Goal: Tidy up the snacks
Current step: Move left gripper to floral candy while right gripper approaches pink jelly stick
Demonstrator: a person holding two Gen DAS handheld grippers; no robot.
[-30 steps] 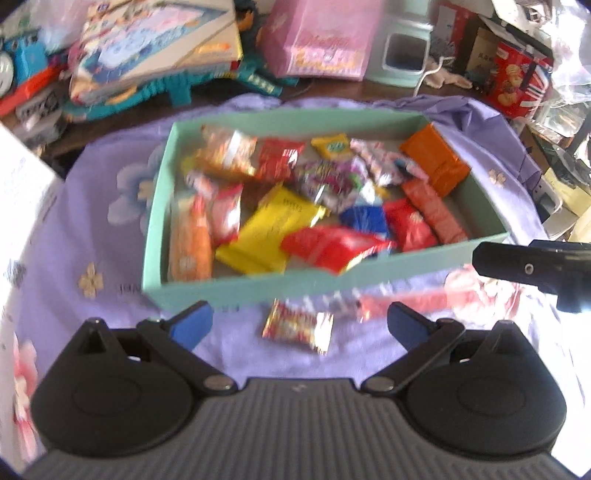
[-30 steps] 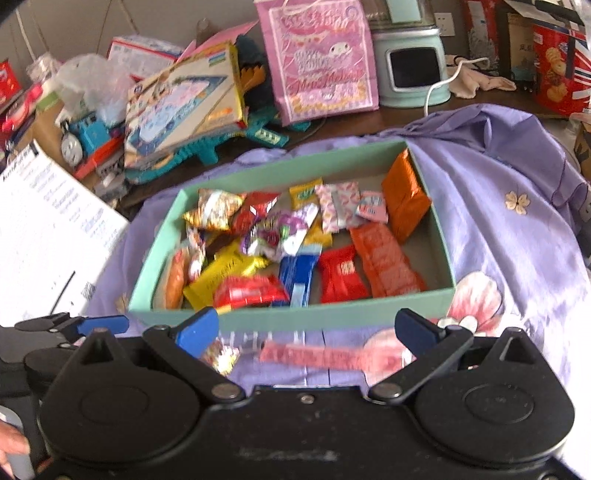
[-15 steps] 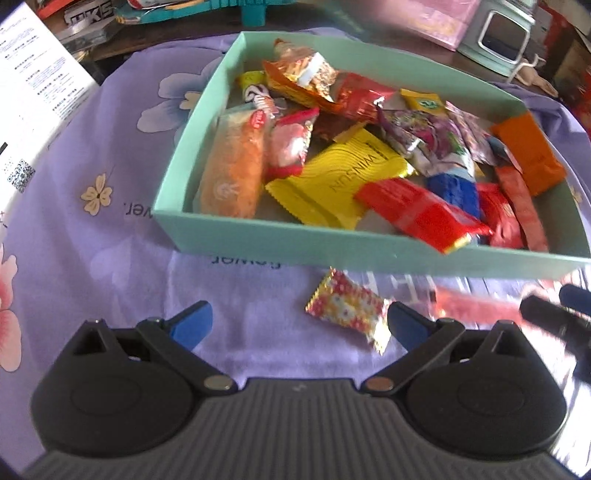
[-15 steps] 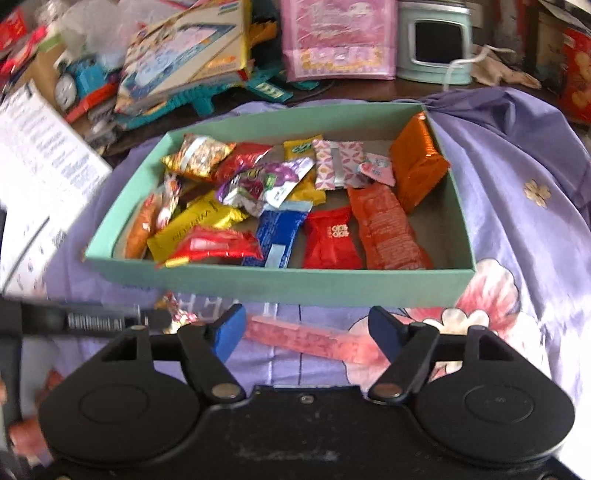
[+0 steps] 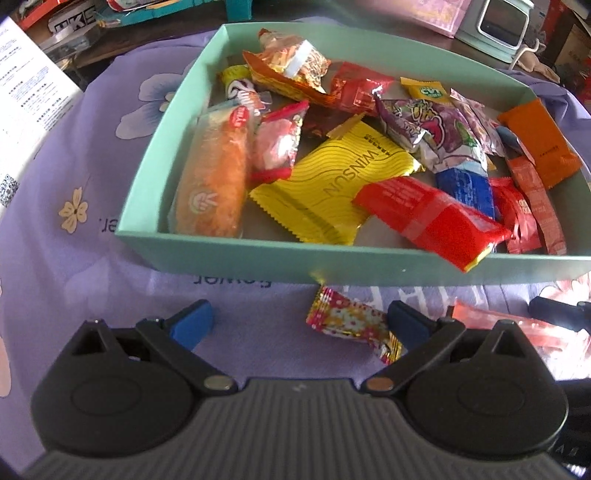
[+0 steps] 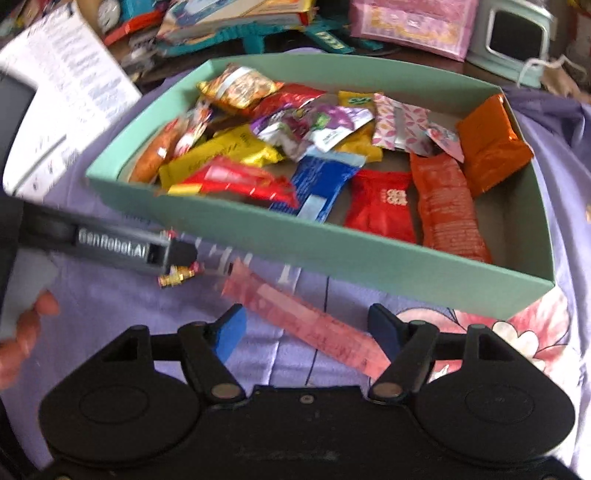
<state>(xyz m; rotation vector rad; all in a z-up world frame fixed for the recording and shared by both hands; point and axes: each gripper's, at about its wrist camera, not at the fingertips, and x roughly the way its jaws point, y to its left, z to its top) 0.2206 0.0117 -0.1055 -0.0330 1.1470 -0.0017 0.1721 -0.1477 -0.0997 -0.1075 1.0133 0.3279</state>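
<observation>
Two snacks lie outside the box (image 5: 369, 267), just before its near wall: a candy (image 5: 351, 325) and a pink stick (image 6: 306, 325). Both my grippers, left (image 5: 299, 321) and right (image 6: 306, 328), are spread wide, empty. Everything else seems boxed.

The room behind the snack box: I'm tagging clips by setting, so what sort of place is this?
Most likely a lived-in home, not a lab or shop. A floral purple cloth covers the table, toys and a picture-book box pile up behind, and a small mint-green appliance sits plugged in nearby.
</observation>
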